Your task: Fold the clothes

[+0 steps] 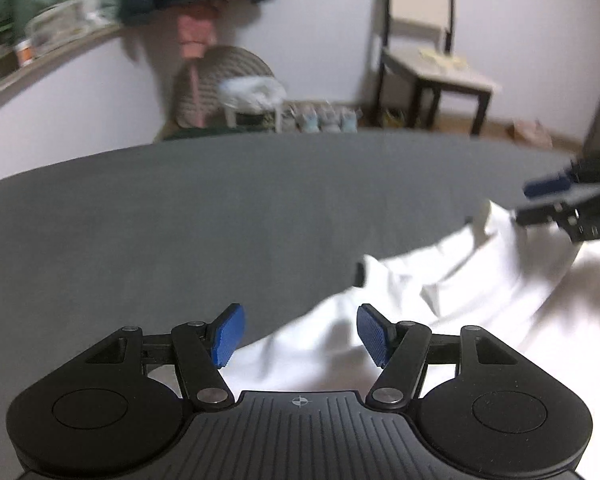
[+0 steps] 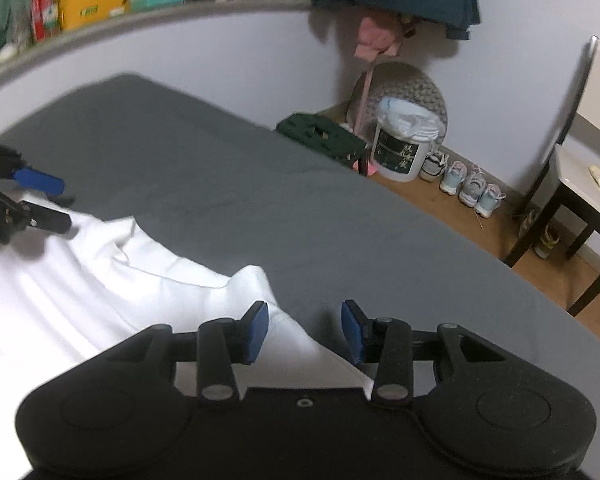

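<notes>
A grey bed sheet (image 2: pixel 260 200) covers the wide flat surface that fills most of both views, and everything else sits relative to it. Beyond its far edge runs a pale wall (image 2: pixel 240 60) with a cluttered shelf (image 2: pixel 112 12) along its top, and a strip of wooden floor (image 2: pixel 480 240) shows off the sheet's far corner. A chair (image 1: pixel 428 56) with dark legs stands on that floor past the sheet's edge. Closer to the sheet's corner are a white bucket (image 2: pixel 404 148) and a dark green stool (image 2: pixel 324 136) — then a row of small shoes (image 2: pixel 468 188) against the wall.

On the near part of the sheet lies the white garment (image 2: pixel 100 288), rumpled, with folds running across it.

The left gripper (image 1: pixel 298 334) hangs over the garment's edge with its blue pads spread and nothing between them. The right gripper (image 2: pixel 304 332) stands parted too — a corner of white cloth lies under the gap, the pads not pressing it.
</notes>
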The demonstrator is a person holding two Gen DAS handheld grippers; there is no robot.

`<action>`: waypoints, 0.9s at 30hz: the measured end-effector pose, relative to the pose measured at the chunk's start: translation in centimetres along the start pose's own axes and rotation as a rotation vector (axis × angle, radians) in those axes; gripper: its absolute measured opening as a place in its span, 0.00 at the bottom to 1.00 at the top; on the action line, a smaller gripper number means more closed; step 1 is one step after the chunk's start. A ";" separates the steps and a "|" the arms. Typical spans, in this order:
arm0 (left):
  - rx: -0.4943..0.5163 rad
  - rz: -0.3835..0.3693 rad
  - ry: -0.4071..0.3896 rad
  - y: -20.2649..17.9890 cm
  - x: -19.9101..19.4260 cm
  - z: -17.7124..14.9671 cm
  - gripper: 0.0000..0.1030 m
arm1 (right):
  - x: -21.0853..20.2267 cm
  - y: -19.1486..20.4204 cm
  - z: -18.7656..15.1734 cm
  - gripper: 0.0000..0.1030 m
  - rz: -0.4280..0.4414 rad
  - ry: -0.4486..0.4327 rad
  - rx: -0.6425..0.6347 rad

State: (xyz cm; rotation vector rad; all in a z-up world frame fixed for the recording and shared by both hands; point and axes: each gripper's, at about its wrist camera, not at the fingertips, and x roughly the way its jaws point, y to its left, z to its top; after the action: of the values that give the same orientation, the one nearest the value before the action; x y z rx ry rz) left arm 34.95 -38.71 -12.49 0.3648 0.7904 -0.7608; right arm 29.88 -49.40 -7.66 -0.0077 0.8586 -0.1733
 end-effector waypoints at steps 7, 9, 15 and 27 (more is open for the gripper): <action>0.052 -0.127 -0.022 -0.5 0.6 0.8 0.14 | 0.9 0.2 -1.4 0.10 0.091 -0.014 -0.036; 0.080 -0.126 -0.065 -0.4 0.2 0.4 0.09 | 0.4 0.0 -1.7 0.09 0.082 -0.050 -0.036; -0.014 -0.041 -0.260 1.0 -2.3 0.6 0.09 | -0.9 -0.4 -1.0 0.08 0.015 -0.172 0.063; -0.208 0.198 -0.166 1.9 -3.1 -0.7 0.27 | -0.7 -0.3 -1.7 0.52 -0.154 -0.157 0.271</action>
State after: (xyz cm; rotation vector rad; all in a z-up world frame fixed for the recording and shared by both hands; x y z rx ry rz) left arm 34.54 -35.59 -10.59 0.1867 0.6587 -0.5103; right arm 28.14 -49.53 -8.22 0.1646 0.6722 -0.4268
